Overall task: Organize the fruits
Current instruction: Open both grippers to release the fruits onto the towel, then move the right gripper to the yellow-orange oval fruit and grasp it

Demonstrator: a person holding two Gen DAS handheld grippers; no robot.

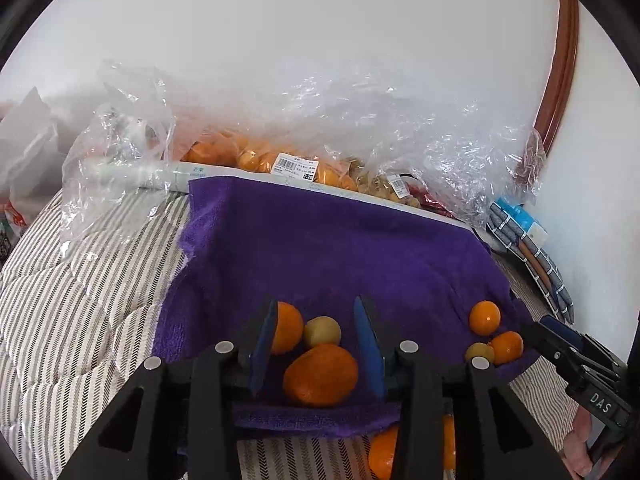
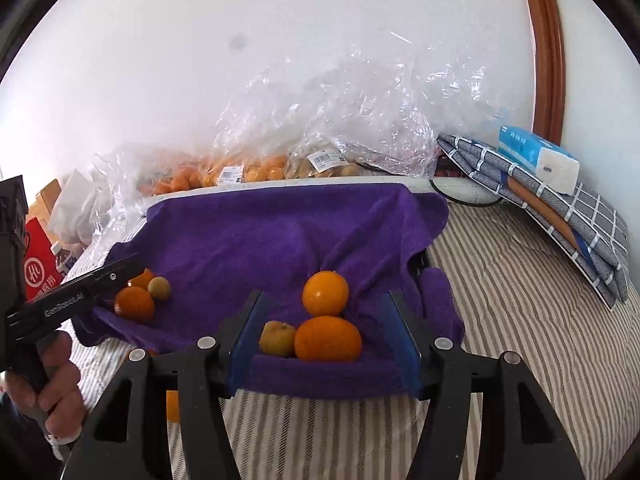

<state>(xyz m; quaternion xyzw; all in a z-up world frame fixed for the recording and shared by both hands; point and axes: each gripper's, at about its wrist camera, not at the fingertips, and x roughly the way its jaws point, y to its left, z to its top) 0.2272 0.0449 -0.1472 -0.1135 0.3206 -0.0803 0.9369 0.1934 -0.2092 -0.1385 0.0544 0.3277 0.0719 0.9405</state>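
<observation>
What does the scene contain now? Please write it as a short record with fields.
surface: purple towel on striped bedding
left group: two oranges, one yellowish fruit, between left gripper fingers, untouched
right group: two oranges, one yellowish fruit, before right gripper
grippers: both open
behind: bagged fruit

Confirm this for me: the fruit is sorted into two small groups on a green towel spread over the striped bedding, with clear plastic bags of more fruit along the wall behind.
One thing is wrong: the towel is purple, not green, as the right wrist view shows plainly. The rest stands: the fruit lies in two small groups on it, over the striped bedding, with clear plastic bags of more fruit along the wall behind.
</observation>
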